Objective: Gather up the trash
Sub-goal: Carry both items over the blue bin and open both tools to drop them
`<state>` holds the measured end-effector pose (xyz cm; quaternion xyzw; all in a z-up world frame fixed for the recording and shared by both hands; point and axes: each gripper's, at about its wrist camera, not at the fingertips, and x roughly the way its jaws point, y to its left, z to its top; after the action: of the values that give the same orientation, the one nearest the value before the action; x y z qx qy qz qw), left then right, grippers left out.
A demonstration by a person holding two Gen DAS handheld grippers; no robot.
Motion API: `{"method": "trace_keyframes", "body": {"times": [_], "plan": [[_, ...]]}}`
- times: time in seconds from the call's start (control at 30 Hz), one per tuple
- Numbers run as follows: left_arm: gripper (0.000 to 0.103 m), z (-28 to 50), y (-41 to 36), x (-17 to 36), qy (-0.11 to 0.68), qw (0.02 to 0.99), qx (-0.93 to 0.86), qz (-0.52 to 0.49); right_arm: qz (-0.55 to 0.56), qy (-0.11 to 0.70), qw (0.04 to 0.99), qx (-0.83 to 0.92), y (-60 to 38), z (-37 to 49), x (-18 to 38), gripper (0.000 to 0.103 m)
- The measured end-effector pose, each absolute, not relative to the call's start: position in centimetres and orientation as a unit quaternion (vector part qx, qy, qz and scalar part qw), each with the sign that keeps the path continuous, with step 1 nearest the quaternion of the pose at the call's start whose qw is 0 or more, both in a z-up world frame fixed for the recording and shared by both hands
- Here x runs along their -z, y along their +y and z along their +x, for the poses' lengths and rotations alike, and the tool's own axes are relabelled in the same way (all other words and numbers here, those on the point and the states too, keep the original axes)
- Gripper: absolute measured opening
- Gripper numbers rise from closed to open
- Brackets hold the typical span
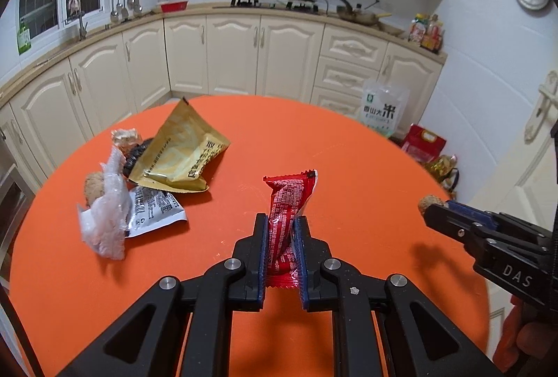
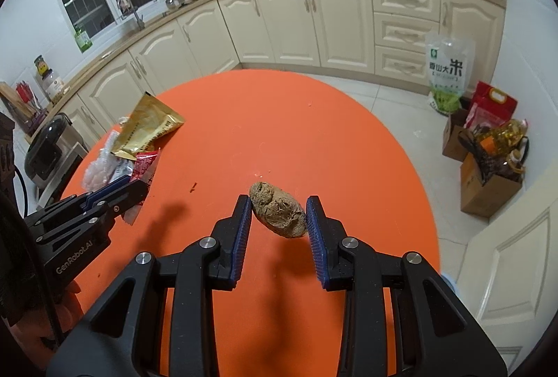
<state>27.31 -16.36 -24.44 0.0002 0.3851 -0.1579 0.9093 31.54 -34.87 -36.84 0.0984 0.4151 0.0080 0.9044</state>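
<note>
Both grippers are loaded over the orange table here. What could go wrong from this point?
The right gripper pinches the crumbly brown lump only by its ends, so it may twist out or shed crumbs. The left gripper holds the slick red wrapper by its lower half; it might slide free. More wrappers, including the gold packet, could be forgotten.

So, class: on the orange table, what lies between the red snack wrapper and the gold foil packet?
Nothing: in the left wrist view, bare orange table separates the red snack wrapper, pinched in the left gripper, from the gold foil packet.
</note>
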Motion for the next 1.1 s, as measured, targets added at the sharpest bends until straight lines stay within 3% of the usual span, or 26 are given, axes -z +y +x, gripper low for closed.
{"method": "trace_keyframes", "body": {"times": [0.63, 1.1], "plan": [[0.010, 12.3, -17.8, 17.5, 0.275, 0.933, 0.232, -0.001, 0.103, 0.309, 0.945, 0.006, -36.8, 19.8, 27.2, 0.030], [0.011, 8.0, -26.0, 19.0, 0.300, 0.892, 0.335, 0.044, 0.149, 0.292, 0.938, 0.109, -47.4, 10.7, 26.9, 0.030]]}}
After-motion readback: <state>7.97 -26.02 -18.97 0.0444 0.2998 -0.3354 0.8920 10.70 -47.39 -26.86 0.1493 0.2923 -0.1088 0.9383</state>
